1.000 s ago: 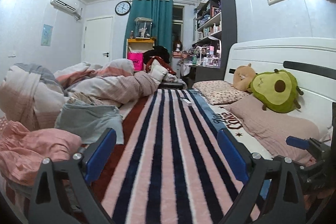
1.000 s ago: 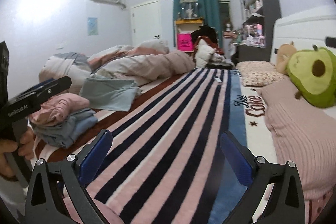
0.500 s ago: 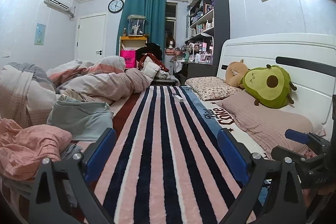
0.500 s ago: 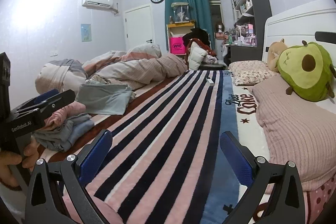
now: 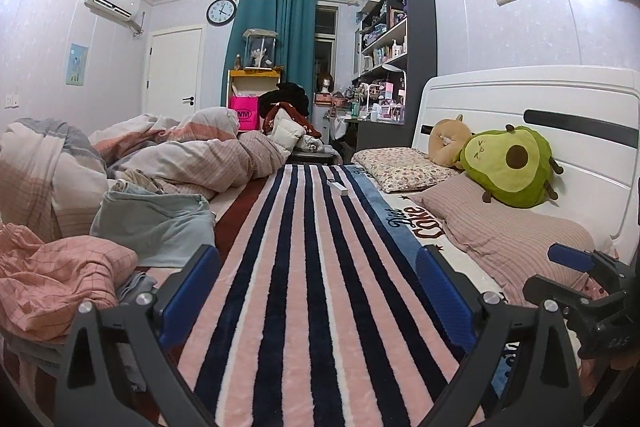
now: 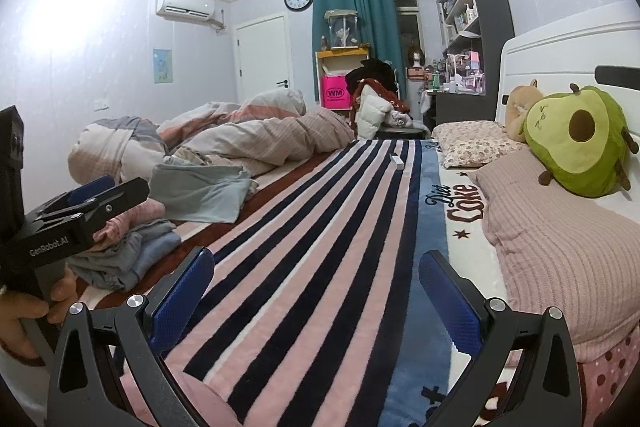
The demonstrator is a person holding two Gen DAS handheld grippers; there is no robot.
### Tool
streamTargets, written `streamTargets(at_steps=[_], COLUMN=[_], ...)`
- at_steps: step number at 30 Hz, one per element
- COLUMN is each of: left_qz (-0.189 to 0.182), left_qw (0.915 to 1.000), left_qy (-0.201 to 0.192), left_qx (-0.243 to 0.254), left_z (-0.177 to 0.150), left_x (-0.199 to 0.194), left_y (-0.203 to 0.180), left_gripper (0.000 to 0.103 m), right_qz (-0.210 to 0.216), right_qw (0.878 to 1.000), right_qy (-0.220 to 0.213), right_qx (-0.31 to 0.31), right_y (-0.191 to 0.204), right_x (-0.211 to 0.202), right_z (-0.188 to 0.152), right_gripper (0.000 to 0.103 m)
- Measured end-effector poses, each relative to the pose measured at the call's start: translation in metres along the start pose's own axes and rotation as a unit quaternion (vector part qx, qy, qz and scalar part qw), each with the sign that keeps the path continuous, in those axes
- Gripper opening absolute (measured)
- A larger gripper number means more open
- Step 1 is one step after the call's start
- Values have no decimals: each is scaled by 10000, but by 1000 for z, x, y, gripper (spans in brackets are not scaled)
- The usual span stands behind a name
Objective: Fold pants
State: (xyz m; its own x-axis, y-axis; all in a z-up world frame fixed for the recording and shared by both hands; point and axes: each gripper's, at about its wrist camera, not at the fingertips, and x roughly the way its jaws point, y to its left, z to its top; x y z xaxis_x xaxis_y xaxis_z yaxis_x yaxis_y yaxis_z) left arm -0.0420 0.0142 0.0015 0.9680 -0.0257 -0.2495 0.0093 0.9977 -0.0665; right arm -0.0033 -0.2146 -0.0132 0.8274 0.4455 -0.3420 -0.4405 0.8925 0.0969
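A crumpled light blue-grey garment (image 5: 156,223) (image 6: 204,191) lies on the left side of the striped blanket (image 5: 304,287) (image 6: 320,247). In front of it, a rumpled pink checked garment (image 5: 56,275) (image 6: 132,215) tops a stack of folded clothes (image 6: 128,255). My left gripper (image 5: 314,259) (image 6: 100,191) hovers open over the blanket, a hand (image 6: 24,311) on its grip. To its right, my right gripper (image 6: 316,263) (image 5: 576,263) is also open with nothing between its fingers. A pink fabric fold (image 6: 192,399) shows under its left finger.
A bunched quilt (image 5: 192,163) fills the far left of the bed. Pillows (image 5: 508,231), an avocado plush (image 5: 512,167) and a white headboard (image 5: 500,99) line the right side. A small white box (image 5: 338,187) lies far up the blanket. Shelves (image 5: 396,59) stand beyond.
Both views have drifted slightly, with the room sitting a bit differently in frame. Both grippers stay open and hold nothing. The clothes have not moved.
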Motion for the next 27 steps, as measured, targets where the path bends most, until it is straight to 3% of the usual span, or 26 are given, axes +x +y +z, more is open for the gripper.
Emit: streamTargets(at_steps=[27], left_qz=[36], left_qw=[10000], left_qy=[1], left_qx=[21], left_z=[1], left_x=[-2], left_y=[0], left_gripper=[99], right_qz=[37], right_qw=[10000], right_qy=[18], right_qx=[16], right_y=[-2], right_x=[-4], right_z=[0], right_gripper=[102])
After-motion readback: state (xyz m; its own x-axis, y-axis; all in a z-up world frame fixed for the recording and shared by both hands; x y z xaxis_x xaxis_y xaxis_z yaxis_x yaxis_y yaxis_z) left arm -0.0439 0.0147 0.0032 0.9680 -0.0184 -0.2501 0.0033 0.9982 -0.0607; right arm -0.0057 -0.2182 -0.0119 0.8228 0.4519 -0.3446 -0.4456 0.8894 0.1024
